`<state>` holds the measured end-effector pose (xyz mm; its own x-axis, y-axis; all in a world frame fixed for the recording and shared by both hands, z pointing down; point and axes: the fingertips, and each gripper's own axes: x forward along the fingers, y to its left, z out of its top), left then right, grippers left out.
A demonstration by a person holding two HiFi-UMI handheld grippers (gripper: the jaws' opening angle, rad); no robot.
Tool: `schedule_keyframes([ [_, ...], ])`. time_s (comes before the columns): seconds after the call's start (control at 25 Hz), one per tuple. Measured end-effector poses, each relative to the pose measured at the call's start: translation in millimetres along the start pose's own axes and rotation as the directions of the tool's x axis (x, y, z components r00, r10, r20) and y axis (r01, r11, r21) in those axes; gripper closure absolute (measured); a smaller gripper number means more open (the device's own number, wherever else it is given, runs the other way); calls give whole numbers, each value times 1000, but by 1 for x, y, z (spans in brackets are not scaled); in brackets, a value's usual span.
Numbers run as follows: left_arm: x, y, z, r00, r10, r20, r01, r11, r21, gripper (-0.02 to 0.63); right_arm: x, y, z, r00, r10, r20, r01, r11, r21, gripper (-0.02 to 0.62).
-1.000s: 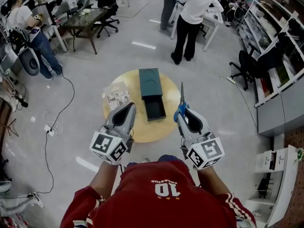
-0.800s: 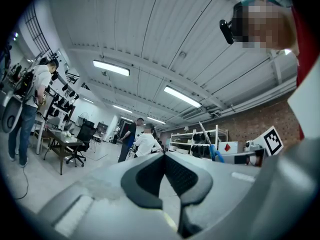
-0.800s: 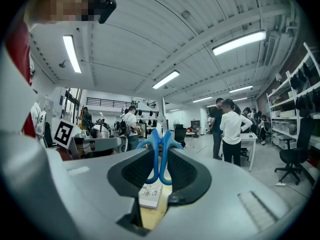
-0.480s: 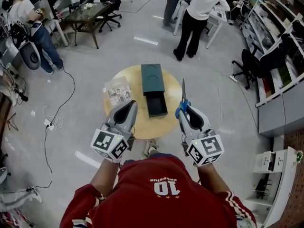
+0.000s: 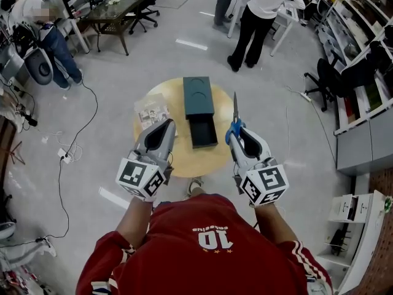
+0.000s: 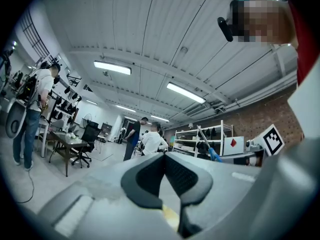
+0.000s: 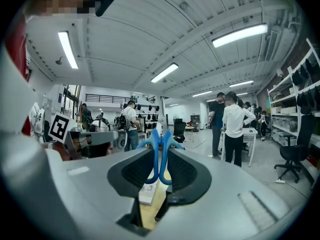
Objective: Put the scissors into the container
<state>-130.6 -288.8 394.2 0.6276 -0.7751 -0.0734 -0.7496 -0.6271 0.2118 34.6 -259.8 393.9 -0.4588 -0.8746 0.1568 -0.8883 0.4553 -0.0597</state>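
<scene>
- A lab or workshop: an open hall with a bare grey floor (image 5: 153,66) around a small round counter (image 5: 184,163).
- Right of the counter: long shelves (image 5: 362,42) and a rolling chair (image 5: 322,82).
- Left of it: cables (image 5: 64,157) trail across the floor.
- Beyond it: people (image 5: 261,11) stand at desks (image 5: 113,14).
- Overhead: strip lights (image 6: 112,67).

Dark red sweatshirt (image 5: 202,254) on you, a white number 10 on the front with small stars beneath. White stripes run down each sleeve (image 5: 305,268). Your left claw (image 5: 164,125) and right claw (image 5: 237,134) have smooth grey shells that taper toward the tips. Inside are dark textured pads (image 7: 186,171). Each carries a white cube (image 5: 142,178) at the rear, its faces printed with black square markers.
</scene>
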Motion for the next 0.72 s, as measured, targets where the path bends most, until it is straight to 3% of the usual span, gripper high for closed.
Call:
schedule_keyframes([
  [0.72, 52, 21, -40, 997, 1, -75, -3, 999, -33, 606, 52, -41, -69, 989, 13, -149, 1, 995, 98, 503],
])
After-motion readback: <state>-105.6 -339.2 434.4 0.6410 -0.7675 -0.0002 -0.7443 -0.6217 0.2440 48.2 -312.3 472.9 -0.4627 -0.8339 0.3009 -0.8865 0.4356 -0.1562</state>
